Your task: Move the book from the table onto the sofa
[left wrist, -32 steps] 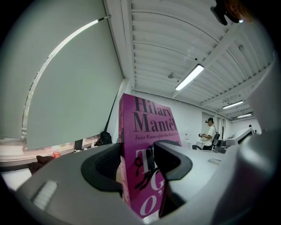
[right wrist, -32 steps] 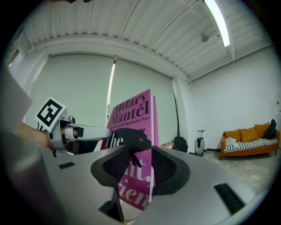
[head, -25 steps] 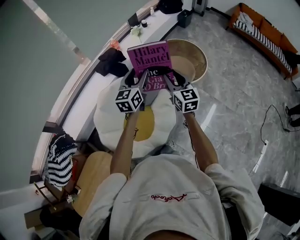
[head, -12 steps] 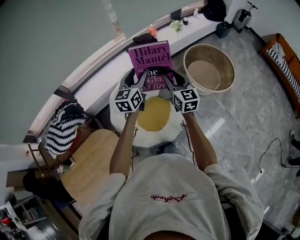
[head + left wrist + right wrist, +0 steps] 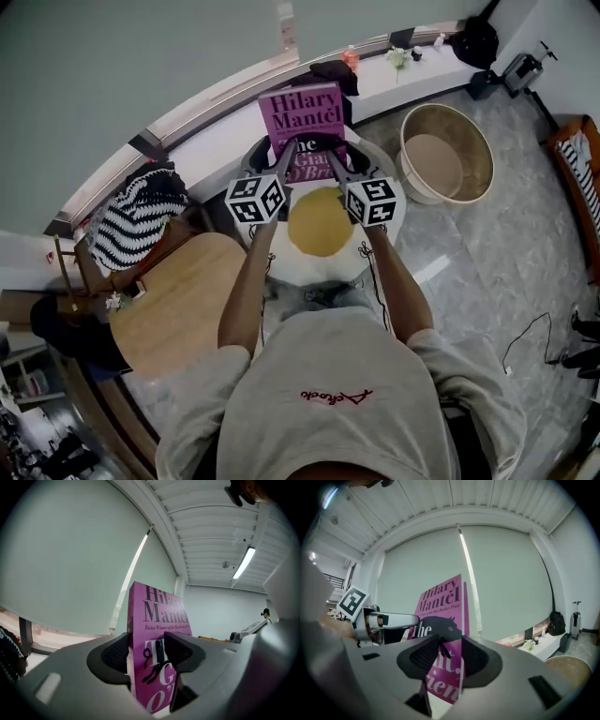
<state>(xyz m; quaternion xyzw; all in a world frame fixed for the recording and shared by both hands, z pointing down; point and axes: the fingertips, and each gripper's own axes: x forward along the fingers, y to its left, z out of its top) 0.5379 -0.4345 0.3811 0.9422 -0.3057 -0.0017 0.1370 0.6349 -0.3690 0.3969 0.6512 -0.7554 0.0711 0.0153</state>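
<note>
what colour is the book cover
The book has a magenta-pink cover with black and white lettering. It shows best in the head view.

The pink book (image 5: 302, 117), upper middle of the head view, bears "Hilary Mantel" in large dark letters across the top of its cover. Below that only parts of the title show: "The", "Gia" and "O'Br", the rest covered. In the left gripper view a small italic line under the author's name reads "Twice Winner of the Man Booker Prize". The right gripper view gives "Hilary Mantel", "The" and "ien". A red script logo (image 5: 337, 396) on the person's shirt, lower middle of the head view, cannot be read.
</note>
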